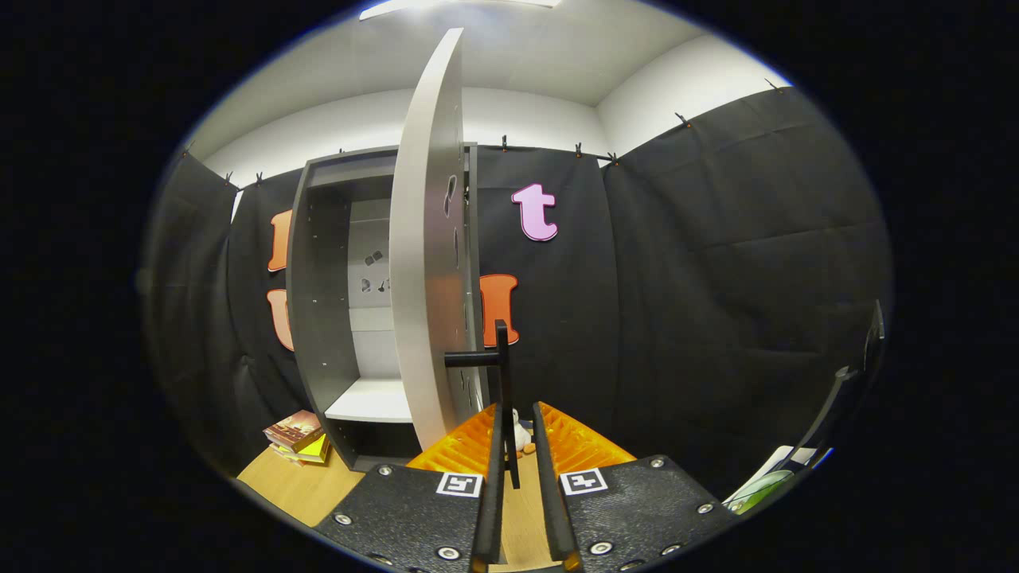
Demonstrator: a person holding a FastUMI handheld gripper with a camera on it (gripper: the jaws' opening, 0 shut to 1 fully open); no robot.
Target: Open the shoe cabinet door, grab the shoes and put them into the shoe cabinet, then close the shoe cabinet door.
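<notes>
While working the door step, judging it nearly done: swung wide, edge-on to the camera, cabinet interior exposed with a pale shelf low down and nothing visible on it. Handle a dark bar standing off the door's edge, its upright running down between the fingers of the gripper, closer to the left one. Fingers drawn near together with a slim gap; cannot tell whether both actually press the bar. Small white thing with an orange bit just beyond the tips, on the floor; possibly a shoe, too small to call. Books stacked on the floor just left of the cabinet base. For doing this well: follow the door's arc rather than pulling straight, so the bar doesn't twist out of the gap. Stop short of the hinge limit. Spread the fingers fully before backing off, otherwise risk dragging the door partway shut. Then drop low toward the floor for the shoes, clear of the door edge.
</notes>
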